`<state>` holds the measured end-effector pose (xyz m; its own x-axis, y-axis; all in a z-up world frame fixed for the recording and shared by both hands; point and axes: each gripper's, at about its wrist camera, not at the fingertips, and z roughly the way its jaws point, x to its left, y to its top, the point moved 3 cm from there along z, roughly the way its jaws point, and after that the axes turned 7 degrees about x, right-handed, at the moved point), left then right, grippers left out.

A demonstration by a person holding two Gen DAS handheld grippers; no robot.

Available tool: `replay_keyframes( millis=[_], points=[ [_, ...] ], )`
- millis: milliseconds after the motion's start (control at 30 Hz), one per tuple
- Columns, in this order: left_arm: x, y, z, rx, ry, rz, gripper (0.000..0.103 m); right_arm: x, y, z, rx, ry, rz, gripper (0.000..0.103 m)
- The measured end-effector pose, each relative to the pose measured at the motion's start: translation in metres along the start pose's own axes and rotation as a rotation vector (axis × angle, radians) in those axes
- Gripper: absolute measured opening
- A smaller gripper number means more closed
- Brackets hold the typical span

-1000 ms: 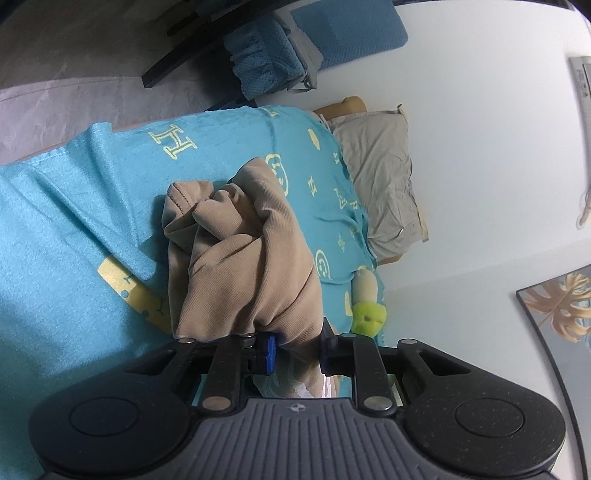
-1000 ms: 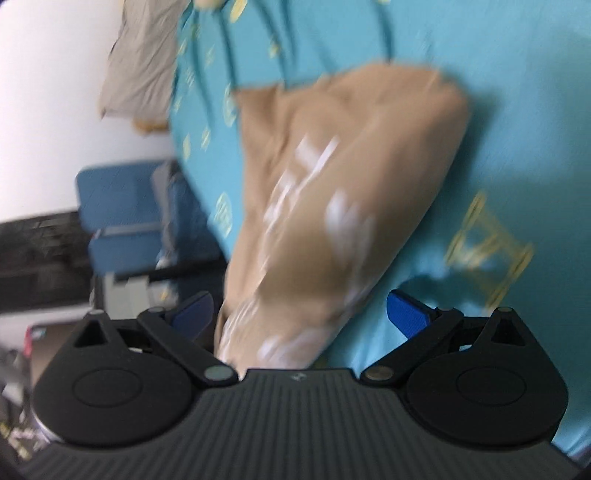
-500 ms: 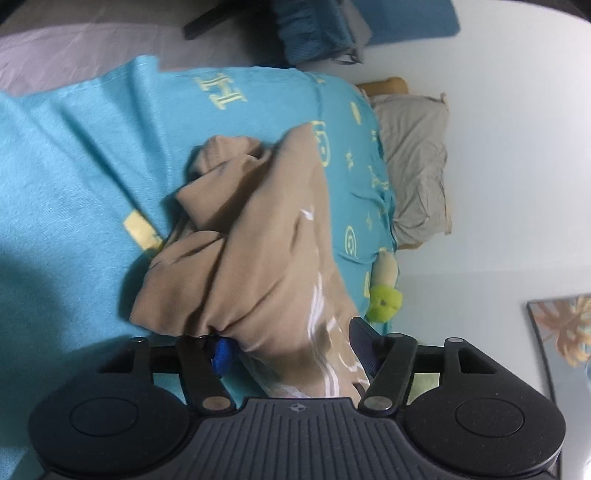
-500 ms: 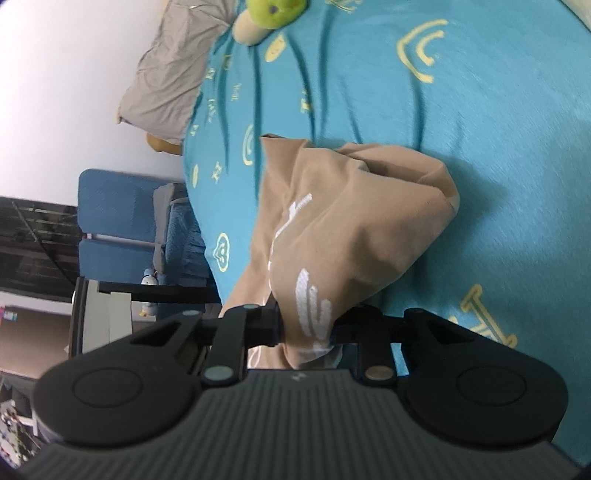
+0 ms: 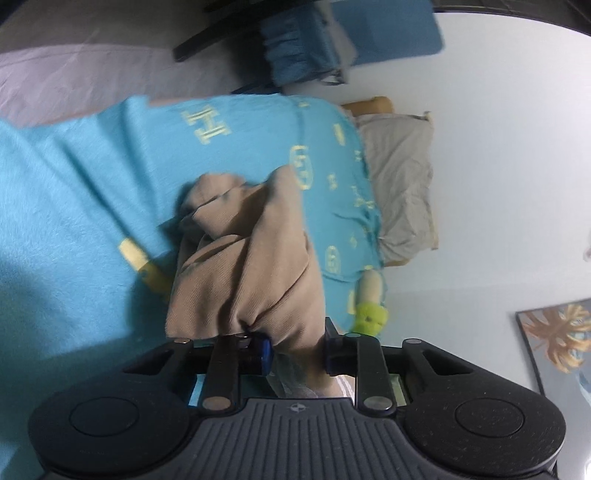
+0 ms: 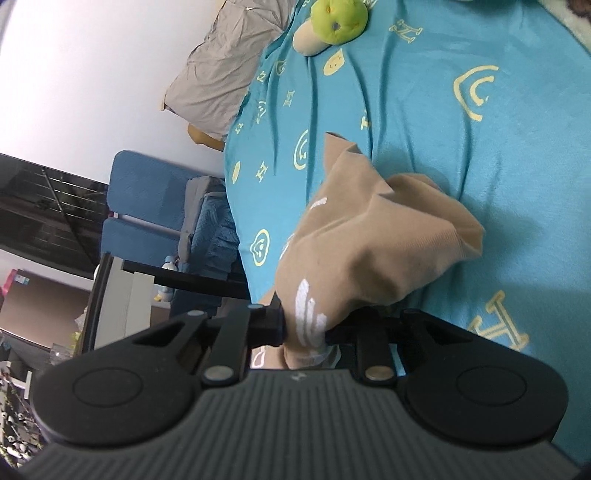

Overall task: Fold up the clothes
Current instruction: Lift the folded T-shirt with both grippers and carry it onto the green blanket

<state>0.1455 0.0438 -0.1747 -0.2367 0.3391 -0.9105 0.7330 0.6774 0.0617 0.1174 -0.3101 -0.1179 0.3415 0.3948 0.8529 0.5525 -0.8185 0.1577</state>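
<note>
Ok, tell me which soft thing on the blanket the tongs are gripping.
The tan garment; both tongs pinch it. The green plush toy lies untouched near the pillow.

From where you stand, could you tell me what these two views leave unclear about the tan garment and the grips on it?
- Left wrist view: the tan garment is motion-blurred; its type and full shape are bunched out of sight.
- Left gripper: cloth covers the pinch point.
- Right wrist view: right gripper body hides the garment's lower edge; the white print is unreadable, folded.

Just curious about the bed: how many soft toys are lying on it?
1. A green and beige soft toy lies on the turquoise blanket near the grey pillow, well beyond the tan garment. Others could be hidden outside the views.
</note>
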Motion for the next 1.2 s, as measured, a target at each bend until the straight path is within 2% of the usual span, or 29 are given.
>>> replay_keyframes(
  millis=[233, 333, 467, 667, 800, 933, 1067, 1133, 1200],
  points=[
    [-0.083, -0.031, -0.022, 0.029, -0.001, 0.129, 0.023, 0.021, 0.009, -0.061, -0.045, 0.051, 0.008, 0.022],
    [-0.134, -0.055, -0.02, 0.045, -0.007, 0.172, 0.023, 0.033, 0.031, -0.096, -0.075, 0.079, 0.02, 0.022],
    [-0.211, -0.093, 0.006, 0.08, -0.046, 0.245, 0.023, 0.047, 0.08, -0.151, -0.138, 0.112, 0.004, 0.022],
    [-0.343, -0.167, 0.105, 0.218, -0.149, 0.34, 0.023, 0.068, 0.197, -0.25, -0.301, 0.115, -0.058, 0.022],
    [-0.436, -0.231, 0.183, 0.333, -0.23, 0.381, 0.023, 0.068, 0.262, -0.317, -0.438, 0.046, -0.111, 0.022],
    [-0.511, -0.303, 0.254, 0.438, -0.302, 0.433, 0.023, 0.065, 0.324, -0.385, -0.577, -0.029, -0.162, 0.022],
    [-0.54, -0.374, 0.321, 0.517, -0.354, 0.562, 0.023, 0.056, 0.377, -0.445, -0.706, -0.106, -0.203, 0.022],
    [-0.531, -0.405, 0.344, 0.553, -0.316, 0.614, 0.023, 0.031, 0.38, -0.452, -0.742, -0.147, -0.196, 0.022],
    [-0.508, -0.425, 0.357, 0.589, -0.289, 0.62, 0.023, 0.001, 0.377, -0.448, -0.747, -0.197, -0.174, 0.022]
  ],
)
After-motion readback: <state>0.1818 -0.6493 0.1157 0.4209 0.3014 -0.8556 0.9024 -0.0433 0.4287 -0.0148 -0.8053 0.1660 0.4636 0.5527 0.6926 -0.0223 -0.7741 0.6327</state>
